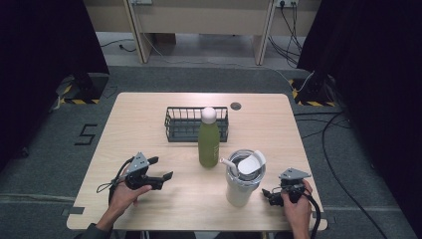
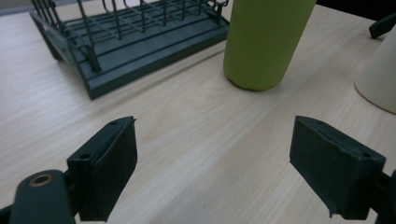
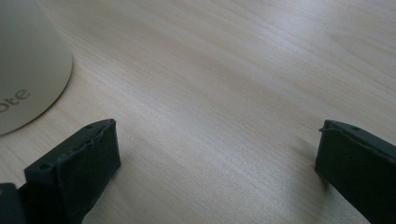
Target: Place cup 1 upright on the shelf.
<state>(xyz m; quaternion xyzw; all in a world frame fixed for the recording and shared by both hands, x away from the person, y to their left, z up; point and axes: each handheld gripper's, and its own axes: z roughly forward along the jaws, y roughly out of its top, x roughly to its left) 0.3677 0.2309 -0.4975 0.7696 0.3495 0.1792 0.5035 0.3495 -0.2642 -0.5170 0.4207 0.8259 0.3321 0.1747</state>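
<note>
A green bottle [image 1: 208, 144] with a white cap stands upright at mid-table; its body shows ahead in the left gripper view [image 2: 264, 42]. To its right and nearer me stands a cream tumbler [image 1: 242, 181] with a lid and straw. My left gripper [image 1: 160, 168] rests at the front left, open and empty, pointing toward the bottle [image 2: 212, 172]. My right gripper [image 1: 268, 195] sits at the front right, just right of the tumbler. It is open with nothing between its jaws [image 3: 217, 172]. The tumbler's base [image 3: 28, 70] lies to the left of them.
A dark wire basket [image 1: 174, 124] stands behind the bottle, toward the table's far edge, and shows in the left gripper view [image 2: 135, 42]. A small round grommet [image 1: 236, 105] sits near the far edge. Bare wood lies between the grippers. The table's front edge is close behind both hands.
</note>
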